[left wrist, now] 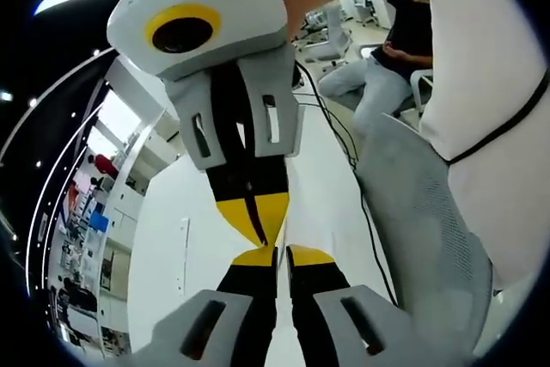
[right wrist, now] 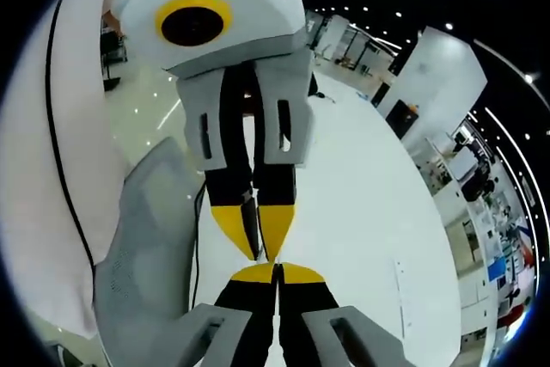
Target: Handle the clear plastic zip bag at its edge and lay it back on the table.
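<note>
Grippers meet tip to tip above the white table (left wrist: 172, 238): left gripper (left wrist: 282, 257) pinched narrow, right gripper (right wrist: 278, 274) likewise, nothing visibly held.

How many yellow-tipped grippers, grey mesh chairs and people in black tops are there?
Grippers: 2, the left gripper and the right gripper
Grey mesh chair: 1
Person in a black top: 1
Total: 4
</note>
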Demonstrator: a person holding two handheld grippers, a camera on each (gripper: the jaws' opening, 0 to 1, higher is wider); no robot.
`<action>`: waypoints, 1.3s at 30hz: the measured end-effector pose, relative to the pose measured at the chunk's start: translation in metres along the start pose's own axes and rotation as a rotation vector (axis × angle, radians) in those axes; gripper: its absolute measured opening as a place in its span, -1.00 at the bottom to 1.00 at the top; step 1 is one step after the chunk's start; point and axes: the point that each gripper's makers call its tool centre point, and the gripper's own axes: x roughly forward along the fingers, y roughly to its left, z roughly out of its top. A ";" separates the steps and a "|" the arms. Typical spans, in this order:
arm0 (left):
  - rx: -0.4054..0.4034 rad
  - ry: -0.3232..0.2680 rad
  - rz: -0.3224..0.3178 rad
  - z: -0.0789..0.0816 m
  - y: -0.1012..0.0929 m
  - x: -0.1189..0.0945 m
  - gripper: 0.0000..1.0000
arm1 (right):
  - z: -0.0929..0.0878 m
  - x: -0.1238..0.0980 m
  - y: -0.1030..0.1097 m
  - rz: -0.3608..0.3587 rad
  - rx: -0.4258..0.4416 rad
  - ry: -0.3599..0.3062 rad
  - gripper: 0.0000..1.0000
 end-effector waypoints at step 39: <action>-0.059 0.010 -0.119 0.000 -0.027 0.002 -1.00 | -0.006 0.004 -0.020 -0.080 0.075 0.030 -1.00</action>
